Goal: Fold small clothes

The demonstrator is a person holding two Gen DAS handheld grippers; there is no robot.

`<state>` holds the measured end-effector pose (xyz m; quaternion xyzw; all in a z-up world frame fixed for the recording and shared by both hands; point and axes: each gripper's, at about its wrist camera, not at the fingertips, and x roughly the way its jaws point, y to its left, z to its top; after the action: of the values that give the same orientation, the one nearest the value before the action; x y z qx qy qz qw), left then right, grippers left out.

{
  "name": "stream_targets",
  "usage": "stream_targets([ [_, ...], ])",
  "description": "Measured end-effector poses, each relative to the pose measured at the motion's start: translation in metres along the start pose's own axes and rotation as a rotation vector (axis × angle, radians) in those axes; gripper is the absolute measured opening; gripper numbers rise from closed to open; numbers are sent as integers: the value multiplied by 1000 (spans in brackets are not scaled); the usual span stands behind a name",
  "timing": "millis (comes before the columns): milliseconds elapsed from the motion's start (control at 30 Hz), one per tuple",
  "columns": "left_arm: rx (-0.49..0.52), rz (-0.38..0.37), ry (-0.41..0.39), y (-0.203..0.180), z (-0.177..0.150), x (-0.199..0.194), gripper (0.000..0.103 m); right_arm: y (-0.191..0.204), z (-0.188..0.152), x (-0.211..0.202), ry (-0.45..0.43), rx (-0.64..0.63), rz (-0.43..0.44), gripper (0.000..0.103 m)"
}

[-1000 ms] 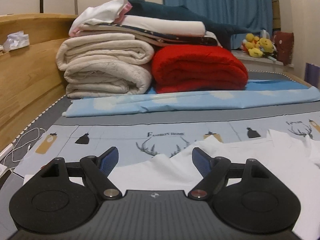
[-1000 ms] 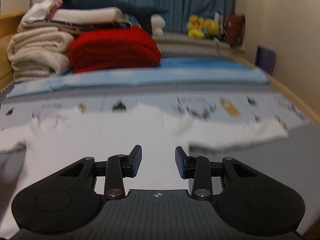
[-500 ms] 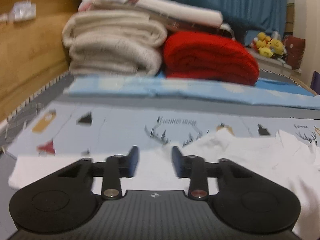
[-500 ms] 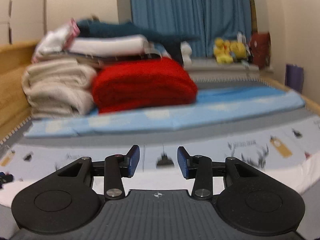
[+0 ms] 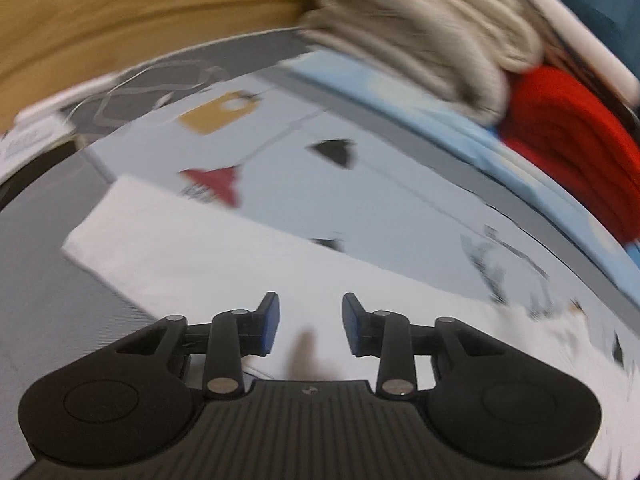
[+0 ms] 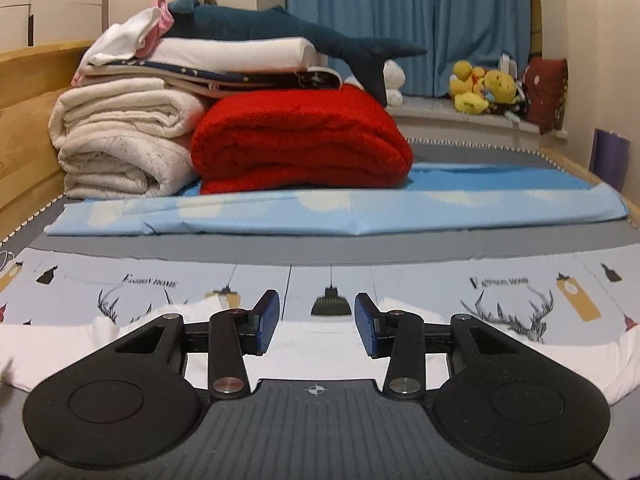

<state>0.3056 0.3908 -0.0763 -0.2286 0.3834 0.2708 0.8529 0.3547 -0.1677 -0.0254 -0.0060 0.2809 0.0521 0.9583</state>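
Left tool [image 5: 307, 326] is hanging tilted over the white shirt [image 5: 208, 256] on the bed [image 5: 52, 280], jaws just reopening a little, parted, nothing between them. Left view is blurring but showing the shirt's sleeve end and a wooden bedframe [image 5: 120, 4]. Right tool [image 6: 316, 324] is sitting open and empty above the shirt [image 6: 320, 350]. Only the right view is showing red blanket [image 6: 300, 144], curtain [image 6: 408, 20], plush toys [image 6: 480, 88].
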Motion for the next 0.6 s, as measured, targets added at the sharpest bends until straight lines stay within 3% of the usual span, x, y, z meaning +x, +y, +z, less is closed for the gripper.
stream_targets([
  [167, -172, 103, 53, 53, 15, 19, 57, -4, -2, 7, 35, 5, -12, 43],
  [400, -329, 186, 90, 99, 20, 33, 56, -9, -7, 25, 87, 17, -52, 43],
  [600, -360, 216, 94, 105, 20, 42, 50, -3, -8, 36, 148, 45, 20, 43],
])
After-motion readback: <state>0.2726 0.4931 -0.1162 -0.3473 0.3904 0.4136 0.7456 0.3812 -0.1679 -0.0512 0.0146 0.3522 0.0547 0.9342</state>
